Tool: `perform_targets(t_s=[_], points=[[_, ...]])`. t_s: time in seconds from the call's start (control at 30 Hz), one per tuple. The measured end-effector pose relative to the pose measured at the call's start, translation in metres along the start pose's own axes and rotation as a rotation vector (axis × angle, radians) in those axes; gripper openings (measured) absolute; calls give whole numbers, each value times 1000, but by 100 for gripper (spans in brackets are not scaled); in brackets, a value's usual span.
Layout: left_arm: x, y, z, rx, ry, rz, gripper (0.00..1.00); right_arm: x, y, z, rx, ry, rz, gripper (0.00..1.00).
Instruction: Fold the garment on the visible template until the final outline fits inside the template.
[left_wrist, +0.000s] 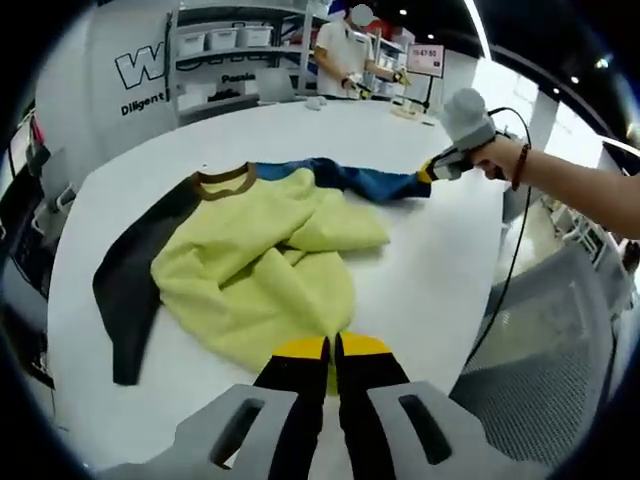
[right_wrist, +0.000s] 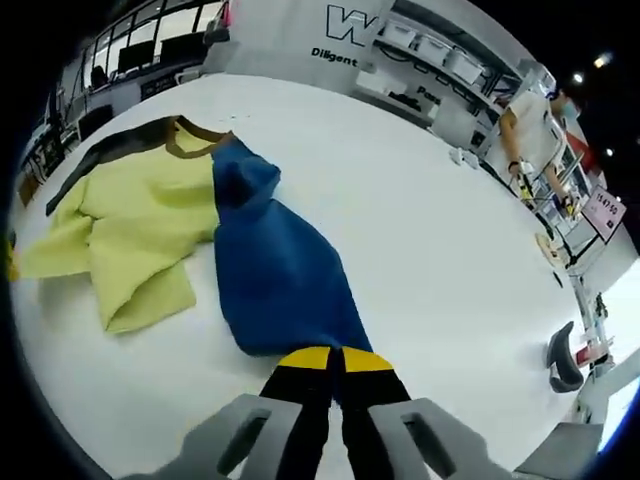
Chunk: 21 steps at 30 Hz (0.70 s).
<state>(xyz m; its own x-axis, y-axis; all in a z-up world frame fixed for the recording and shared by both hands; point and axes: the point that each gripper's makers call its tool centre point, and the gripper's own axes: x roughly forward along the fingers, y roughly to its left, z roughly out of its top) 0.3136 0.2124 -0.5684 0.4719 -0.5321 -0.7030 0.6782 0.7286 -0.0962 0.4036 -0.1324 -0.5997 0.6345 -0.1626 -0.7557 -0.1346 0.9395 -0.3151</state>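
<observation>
A shirt lies crumpled on the white table (left_wrist: 440, 270): yellow-green body (left_wrist: 265, 270), brown collar (left_wrist: 225, 182), one black sleeve (left_wrist: 125, 290) and one blue sleeve (left_wrist: 350, 178). My left gripper (left_wrist: 332, 350) is shut on the yellow hem at the near edge. My right gripper (right_wrist: 335, 360) is shut on the end of the blue sleeve (right_wrist: 280, 275), stretched away from the yellow body (right_wrist: 130, 220). In the left gripper view the right gripper (left_wrist: 432, 172) shows at the sleeve's far end, held by a person's hand (left_wrist: 500, 158).
A person (left_wrist: 345, 50) stands by shelving (left_wrist: 230, 50) beyond the table (right_wrist: 430, 220), and appears again as a person (right_wrist: 530, 125) in the right gripper view. A mesh chair back (left_wrist: 540, 370) stands right of the table. A grey chair (right_wrist: 565, 360) sits off the table's edge.
</observation>
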Motion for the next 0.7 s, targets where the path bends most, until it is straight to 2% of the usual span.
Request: perform_targets(t_s=[0.3,0.43,0.47,0.5,0.53,0.63,0.7], points=[[-8,2,-5,-7,1,1,3,7,-31,-3,6,30,-62,0],[-11,2,-8,-4,6,5,3,6,-42,2,6,19,-81,0],[-11,2,-8,-5,6,6,3,5,-44,3,37,10,-88,0],[-12,2,-9,-5,6,8,3,4,-40,5,79,-2,-72,3],[-12,2,-9,-5,6,9,3,3,-33,10,97,-28,-31,10],[-11,2,-10,-9,10,9,3,-4,-8,28,232,-119,84,45],[-11,3,-10,-5,12,12,3,-8,5,36,252,-151,137,54]])
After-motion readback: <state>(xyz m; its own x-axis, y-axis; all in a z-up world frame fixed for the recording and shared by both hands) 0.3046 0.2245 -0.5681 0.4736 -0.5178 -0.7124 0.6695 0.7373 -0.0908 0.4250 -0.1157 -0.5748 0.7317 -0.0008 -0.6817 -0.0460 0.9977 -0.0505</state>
